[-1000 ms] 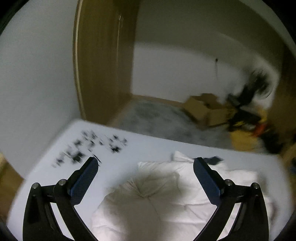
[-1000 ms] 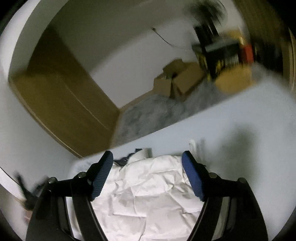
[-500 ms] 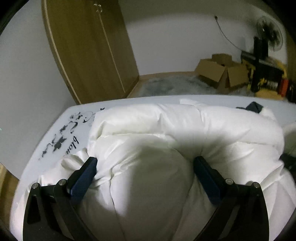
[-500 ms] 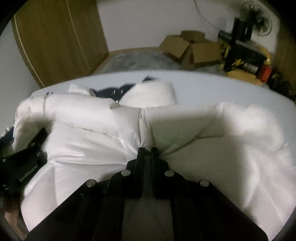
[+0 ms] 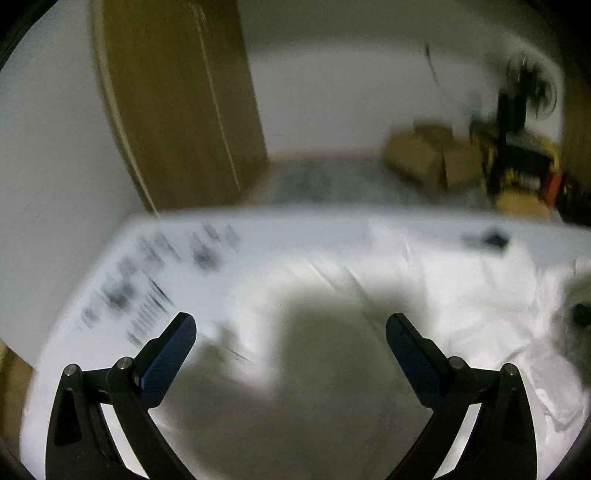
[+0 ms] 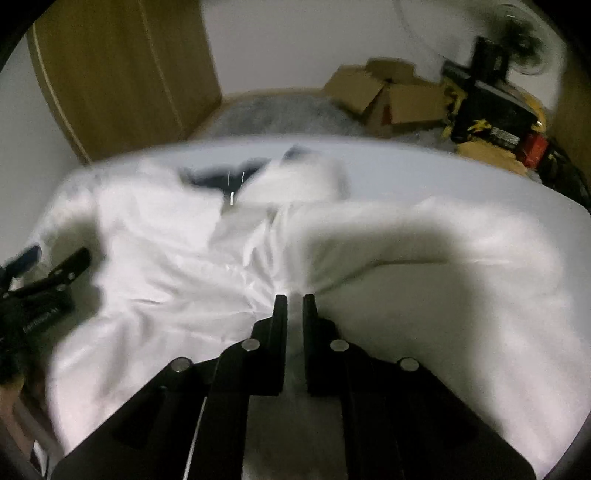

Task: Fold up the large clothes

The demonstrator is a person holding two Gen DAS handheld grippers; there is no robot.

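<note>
Wooden wardrobe (image 6: 122, 70), cardboard boxes (image 6: 384, 92), grey rug (image 6: 280, 114), blurred fan perhaps (image 6: 517, 26).

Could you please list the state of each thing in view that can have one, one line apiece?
left gripper: open, fingers wide apart above the garment, holding nothing.
right gripper: shut on a pinched fold of the white puffy jacket.
white puffy jacket: bunched and rumpled on the table, not yet neatly folded.
cardboard boxes: flaps open, on the floor.
wooden wardrobe: doors closed.
</note>
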